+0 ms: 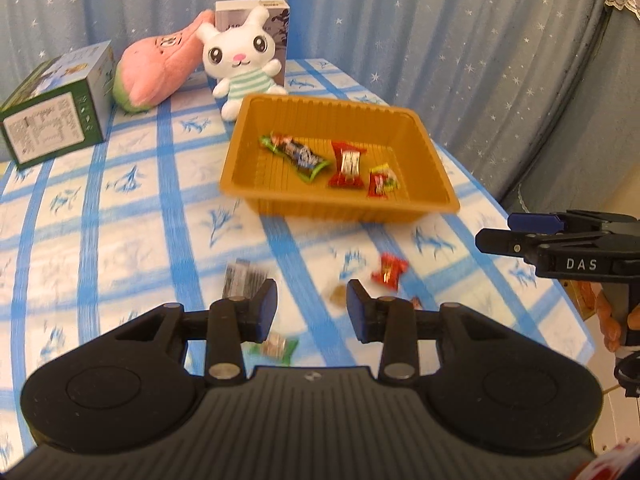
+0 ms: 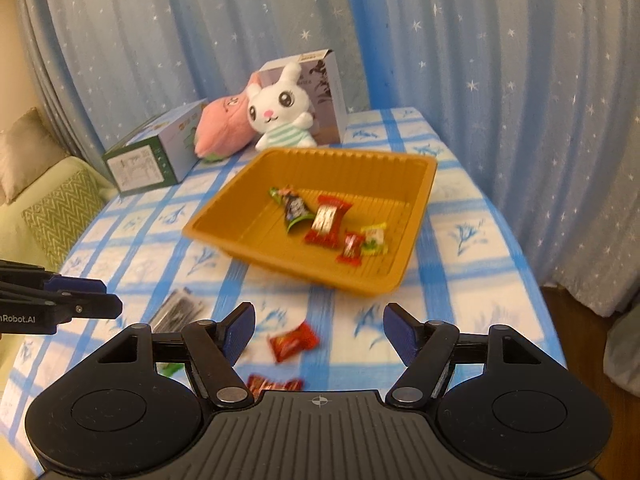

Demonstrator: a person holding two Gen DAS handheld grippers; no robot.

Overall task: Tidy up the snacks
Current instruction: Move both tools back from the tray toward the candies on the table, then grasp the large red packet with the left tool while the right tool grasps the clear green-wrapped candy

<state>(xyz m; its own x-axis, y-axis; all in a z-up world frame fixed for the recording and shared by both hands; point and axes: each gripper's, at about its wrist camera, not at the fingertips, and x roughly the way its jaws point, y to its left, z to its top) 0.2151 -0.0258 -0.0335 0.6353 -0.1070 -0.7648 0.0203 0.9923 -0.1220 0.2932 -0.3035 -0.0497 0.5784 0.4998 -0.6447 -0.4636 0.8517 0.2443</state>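
An orange plastic tray [image 1: 352,210] [image 2: 348,157] sits mid-table with several wrapped snacks in it: a green-black packet [image 1: 298,154], a red one [image 1: 347,164] and a small red-yellow one [image 1: 383,182]. Loose snacks lie nearer me: a red candy [image 1: 389,272] [image 2: 294,340], a silver-black packet [image 1: 242,280] [image 2: 180,312], a brownish candy [image 1: 338,294], a green-wrapped candy [image 1: 276,346] and another red candy [image 2: 272,384]. My left gripper [image 1: 312,304] hovers open above the cloth, holding nothing. My right gripper [image 2: 320,322] is open above the red candy, clear of it.
A green box [image 1: 56,120], a pink plush [image 1: 156,72], a white bunny plush [image 1: 244,60] and a grey box [image 1: 276,20] line the table's back. Starred curtains hang behind. The table edge [image 1: 560,280] falls away at right. A sofa [image 2: 48,192] stands at left.
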